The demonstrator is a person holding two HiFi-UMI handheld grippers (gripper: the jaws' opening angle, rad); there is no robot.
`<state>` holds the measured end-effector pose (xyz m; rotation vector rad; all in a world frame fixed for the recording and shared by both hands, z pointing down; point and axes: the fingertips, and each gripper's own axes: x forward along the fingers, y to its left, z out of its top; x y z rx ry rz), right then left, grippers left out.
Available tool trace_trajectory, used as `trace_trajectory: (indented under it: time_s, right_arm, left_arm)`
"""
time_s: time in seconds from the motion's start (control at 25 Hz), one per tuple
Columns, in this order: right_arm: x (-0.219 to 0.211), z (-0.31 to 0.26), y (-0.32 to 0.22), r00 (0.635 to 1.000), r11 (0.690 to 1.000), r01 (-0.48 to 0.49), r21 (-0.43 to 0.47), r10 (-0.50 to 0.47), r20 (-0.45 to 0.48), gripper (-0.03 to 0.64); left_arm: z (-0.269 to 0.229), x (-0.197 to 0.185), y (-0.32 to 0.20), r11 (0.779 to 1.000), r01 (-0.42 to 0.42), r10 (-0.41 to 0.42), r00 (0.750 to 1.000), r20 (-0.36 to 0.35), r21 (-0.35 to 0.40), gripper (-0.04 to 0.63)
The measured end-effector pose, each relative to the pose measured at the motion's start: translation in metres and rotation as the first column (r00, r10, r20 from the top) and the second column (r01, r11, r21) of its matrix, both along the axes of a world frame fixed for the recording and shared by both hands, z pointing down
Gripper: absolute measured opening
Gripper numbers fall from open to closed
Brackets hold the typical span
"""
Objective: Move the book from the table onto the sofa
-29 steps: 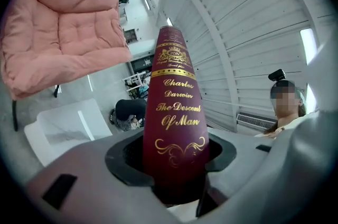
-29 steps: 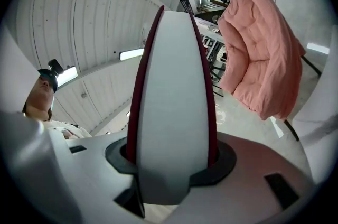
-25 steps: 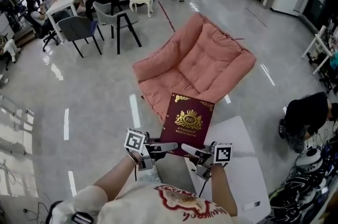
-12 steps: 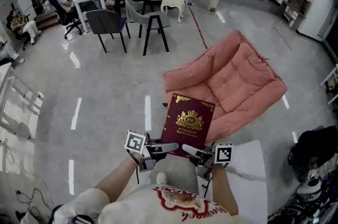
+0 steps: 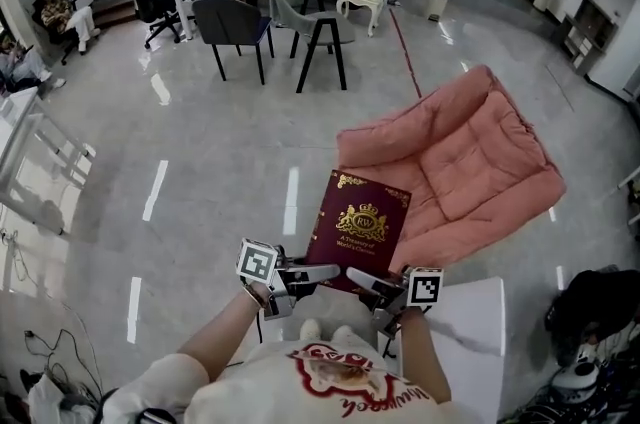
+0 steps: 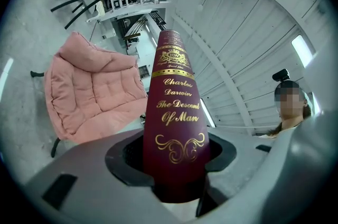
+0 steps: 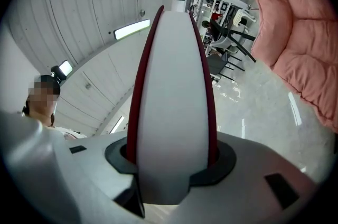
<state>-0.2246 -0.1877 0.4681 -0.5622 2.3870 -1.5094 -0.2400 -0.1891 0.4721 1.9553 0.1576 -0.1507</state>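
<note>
A maroon book (image 5: 358, 230) with a gold crest is held flat in the air over the grey floor, gripped at its near edge from both sides. My left gripper (image 5: 328, 271) is shut on its spine side; in the left gripper view the gold-lettered spine (image 6: 177, 128) fills the jaws of that gripper (image 6: 177, 167). My right gripper (image 5: 356, 276) is shut on the page side, and the white page edge (image 7: 171, 112) sits between the jaws of this gripper (image 7: 171, 167). The pink cushioned sofa (image 5: 470, 162) lies just right of and beyond the book.
A white table (image 5: 470, 317) stands at the lower right, close to my right arm. Two chairs (image 5: 232, 24) and desks with seated people are at the back. A dark bundle (image 5: 595, 297) sits at the right edge. Cables (image 5: 45, 352) trail at the lower left.
The view has swung left with the book still held in both grippers. The sofa has slid from straight ahead to the right of the book. Both grips look unchanged.
</note>
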Motion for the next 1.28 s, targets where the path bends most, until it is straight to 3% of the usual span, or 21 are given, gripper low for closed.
trace_trajectory:
  time_s: [0.32,0.6,1.0,1.28]
  right_arm:
    - [-0.003,0.000,0.000,0.999,1.000,-0.019,-0.014,0.020,0.030,0.221]
    - [0.000,0.004,-0.010,0.999,0.999,-0.030,-0.018,0.030,0.021,0.221]
    - [0.024,0.016,-0.070,0.997,0.998,-0.066,0.001,0.065,0.030,0.221]
    - [0.081,0.013,-0.161,0.994,0.994,-0.103,-0.036,0.104,0.024,0.221]
  left_arm:
    - [0.010,-0.002,-0.003,1.000,-0.003,0.003,1.000,0.020,-0.007,0.232]
    - [0.006,0.002,-0.011,0.999,-0.004,0.003,1.000,-0.018,-0.043,0.232]
    - [0.019,0.026,-0.073,1.000,-0.027,0.027,1.000,-0.004,-0.004,0.232]
    - [0.012,0.082,-0.164,0.997,-0.072,0.072,0.997,-0.009,-0.030,0.232]
